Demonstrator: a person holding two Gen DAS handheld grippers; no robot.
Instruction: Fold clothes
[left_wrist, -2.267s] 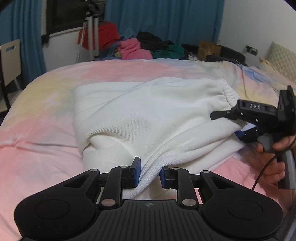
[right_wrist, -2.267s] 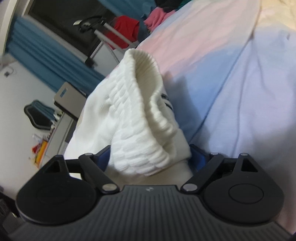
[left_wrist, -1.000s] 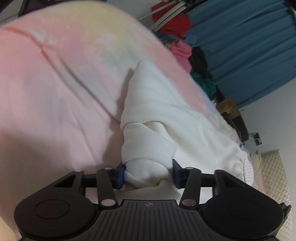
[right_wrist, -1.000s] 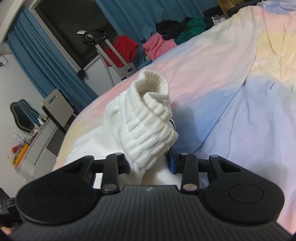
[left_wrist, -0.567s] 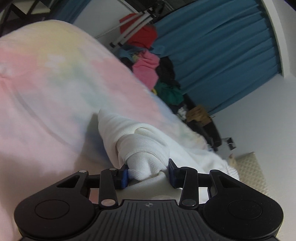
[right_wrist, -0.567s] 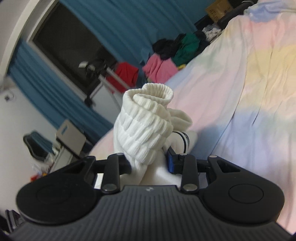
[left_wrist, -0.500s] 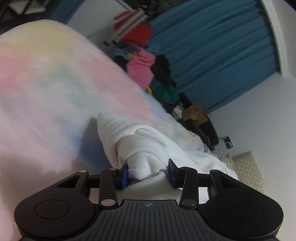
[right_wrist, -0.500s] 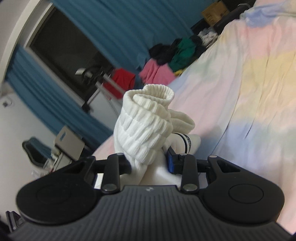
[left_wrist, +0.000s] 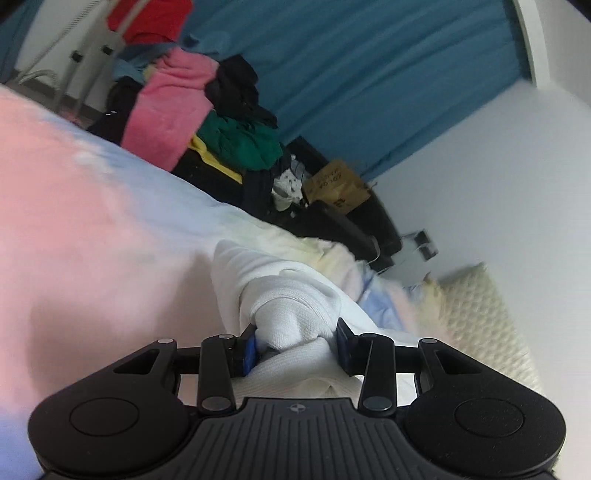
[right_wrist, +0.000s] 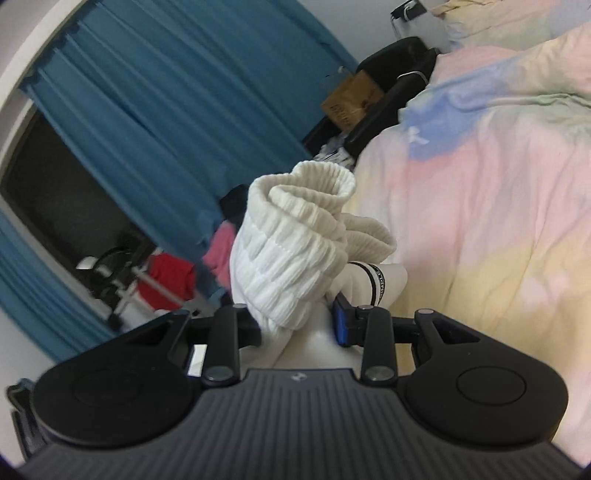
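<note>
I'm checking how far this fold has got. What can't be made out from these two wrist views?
- Left wrist: most of the white garment is cut off behind the left gripper, so its overall shape is unknown.
- Left wrist: the bedspread is motion-blurred.
- Right wrist: the ribbed waistband fills the right gripper and hides its left pad.
- Neither view shows the other gripper or the person's hands.

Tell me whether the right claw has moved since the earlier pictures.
Yes. The right claw, shut on the white garment, has swung toward the cardboard box, now far nearer in its view.
</note>
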